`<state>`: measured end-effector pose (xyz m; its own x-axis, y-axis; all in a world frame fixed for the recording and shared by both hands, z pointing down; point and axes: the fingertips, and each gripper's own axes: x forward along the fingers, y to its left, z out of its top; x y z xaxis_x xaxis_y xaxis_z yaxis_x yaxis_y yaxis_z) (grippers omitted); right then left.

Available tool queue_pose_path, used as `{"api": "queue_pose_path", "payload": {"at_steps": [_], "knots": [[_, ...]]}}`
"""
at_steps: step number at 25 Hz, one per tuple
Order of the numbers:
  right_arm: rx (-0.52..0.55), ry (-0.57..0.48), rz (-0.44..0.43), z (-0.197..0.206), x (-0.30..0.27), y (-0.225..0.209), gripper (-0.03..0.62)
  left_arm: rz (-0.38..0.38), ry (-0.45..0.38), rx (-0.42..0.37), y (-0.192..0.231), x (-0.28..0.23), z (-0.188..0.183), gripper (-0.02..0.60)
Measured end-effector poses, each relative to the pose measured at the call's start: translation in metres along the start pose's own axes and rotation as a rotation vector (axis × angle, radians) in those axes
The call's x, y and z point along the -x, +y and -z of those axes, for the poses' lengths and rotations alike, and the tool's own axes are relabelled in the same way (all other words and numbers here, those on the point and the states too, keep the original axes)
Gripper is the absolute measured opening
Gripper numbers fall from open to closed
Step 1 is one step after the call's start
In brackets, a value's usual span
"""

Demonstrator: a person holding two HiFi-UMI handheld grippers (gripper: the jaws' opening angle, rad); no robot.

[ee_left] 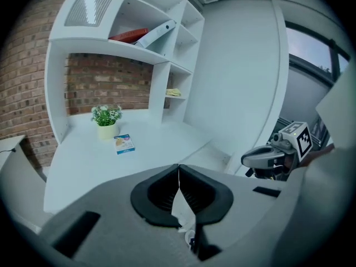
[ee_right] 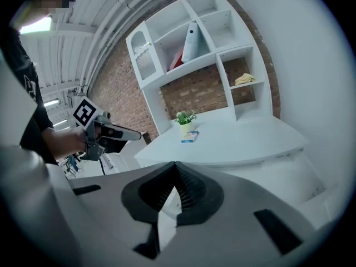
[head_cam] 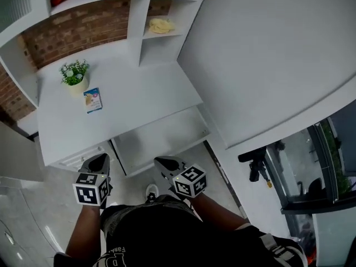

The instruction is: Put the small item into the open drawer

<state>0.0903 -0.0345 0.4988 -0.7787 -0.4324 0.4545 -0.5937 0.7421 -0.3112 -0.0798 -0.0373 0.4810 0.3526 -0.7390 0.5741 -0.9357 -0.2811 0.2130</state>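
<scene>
A small blue and white box (head_cam: 93, 100) lies flat on the white desk (head_cam: 144, 93), beside a potted plant (head_cam: 75, 75). Under the desk's front edge an open white drawer (head_cam: 161, 141) sticks out, with nothing visible inside. Both grippers hang below the desk front, apart from the box. My left gripper (head_cam: 100, 160) is shut and empty, left of the drawer. Over the drawer's near edge my right gripper (head_cam: 166, 162) has its jaws together, holding nothing. The left gripper view shows the box (ee_left: 124, 144) far ahead of the closed jaws (ee_left: 178, 170). The right gripper view shows it (ee_right: 189, 137) too.
White shelves stand at the desk's back, with a yellow cloth (head_cam: 160, 25) in one cubby and a red folder (ee_left: 130, 35) higher up. A brick wall is behind. A white wall panel (head_cam: 267, 65) flanks the right. A black object (head_cam: 257, 163) lies near the window.
</scene>
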Motion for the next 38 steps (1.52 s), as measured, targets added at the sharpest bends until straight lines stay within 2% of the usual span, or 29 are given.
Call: {"api": "queue_pose_path", "payload": {"at_steps": [8, 14, 19, 29, 30, 32, 38], "knots": [[-0.01, -0.011, -0.069, -0.006, -0.001, -0.041, 0.005, -0.128, -0.037, 0.073, -0.005, -0.01, -0.018, 0.018], [-0.012, -0.001, -0.11, -0.011, -0.006, -0.042, 0.005, -0.21, -0.042, 0.105, 0.014, -0.012, -0.03, 0.018], [-0.007, -0.005, -0.117, -0.02, -0.008, -0.045, 0.005, -0.227, -0.042, 0.156, 0.034, -0.024, -0.041, 0.018], [-0.004, 0.013, -0.103, -0.04, -0.035, -0.058, 0.005, -0.249, -0.026, 0.126, 0.079, -0.063, -0.07, 0.023], [-0.004, 0.017, -0.101, -0.041, -0.039, -0.058, 0.005, -0.25, -0.021, 0.125, 0.085, -0.068, -0.072, 0.031], [-0.006, 0.024, -0.096, -0.045, -0.047, -0.059, 0.005, -0.253, -0.009, 0.121, 0.098, -0.078, -0.076, 0.106], [-0.026, 0.049, -0.076, -0.054, -0.076, -0.063, 0.005, -0.261, 0.028, 0.148, 0.147, -0.113, -0.086, 0.147]]}}
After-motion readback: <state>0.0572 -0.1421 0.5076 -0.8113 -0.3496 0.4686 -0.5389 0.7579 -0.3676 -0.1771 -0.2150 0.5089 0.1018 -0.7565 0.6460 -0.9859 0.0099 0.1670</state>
